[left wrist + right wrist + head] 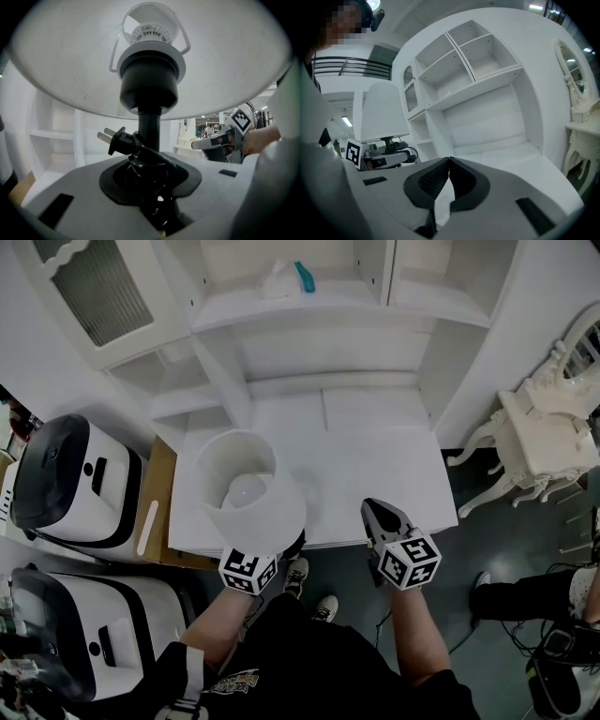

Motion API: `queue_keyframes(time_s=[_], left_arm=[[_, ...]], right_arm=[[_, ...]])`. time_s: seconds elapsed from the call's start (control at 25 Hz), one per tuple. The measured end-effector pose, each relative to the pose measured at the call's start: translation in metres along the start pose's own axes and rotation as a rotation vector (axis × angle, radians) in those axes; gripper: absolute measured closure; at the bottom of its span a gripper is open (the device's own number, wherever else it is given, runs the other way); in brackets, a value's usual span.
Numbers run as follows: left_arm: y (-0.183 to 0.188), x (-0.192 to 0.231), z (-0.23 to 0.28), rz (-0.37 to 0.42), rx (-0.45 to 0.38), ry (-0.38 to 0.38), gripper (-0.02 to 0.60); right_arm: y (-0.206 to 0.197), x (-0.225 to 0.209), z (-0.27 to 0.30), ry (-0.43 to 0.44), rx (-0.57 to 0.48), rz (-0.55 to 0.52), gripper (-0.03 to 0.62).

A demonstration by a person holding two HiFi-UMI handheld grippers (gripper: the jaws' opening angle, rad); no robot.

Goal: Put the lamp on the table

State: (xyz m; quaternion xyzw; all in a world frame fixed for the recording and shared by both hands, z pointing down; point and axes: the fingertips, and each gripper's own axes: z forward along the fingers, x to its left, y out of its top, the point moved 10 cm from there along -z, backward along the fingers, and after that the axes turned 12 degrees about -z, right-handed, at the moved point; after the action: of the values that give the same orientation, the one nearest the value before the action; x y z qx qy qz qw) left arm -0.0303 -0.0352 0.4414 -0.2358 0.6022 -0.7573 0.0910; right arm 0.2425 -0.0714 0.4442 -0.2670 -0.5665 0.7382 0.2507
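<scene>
The lamp [248, 488] has a white shade, a black stem [149, 126] and a black cord with a plug [115, 139] wound round its foot. My left gripper [150, 176] is shut on the lamp's stem and coiled cord and holds it upright over the front left of the white table [375, 465]. In the head view the shade hides the left jaws. My right gripper [380, 517] hovers at the table's front edge, right of the lamp, shut with nothing in it; its tips [449, 161] meet in the right gripper view. The lamp [382, 112] shows at the left there.
A white hutch with shelves [328, 310] rises at the table's back, with a teal item [305, 277] on a shelf. Two white and black machines [66, 484] stand at the left beside a cardboard sheet [159, 502]. An ornate white side table [548, 442] stands at the right.
</scene>
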Motion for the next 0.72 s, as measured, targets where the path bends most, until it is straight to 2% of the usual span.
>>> queue_keyframes(time_s=[0.4,0.72], left_arm=[[0.005,0.039,0.052,0.023,0.023,-0.044,0.459],[0.007,0.08,0.096,0.016,0.027,-0.051,0.459]], right_arm=[[-0.005,-0.021,0.04,-0.058,0.032,0.021,0.568],[-0.009,-0.039,0.081,-0.084,0.067,0.043,0.568]])
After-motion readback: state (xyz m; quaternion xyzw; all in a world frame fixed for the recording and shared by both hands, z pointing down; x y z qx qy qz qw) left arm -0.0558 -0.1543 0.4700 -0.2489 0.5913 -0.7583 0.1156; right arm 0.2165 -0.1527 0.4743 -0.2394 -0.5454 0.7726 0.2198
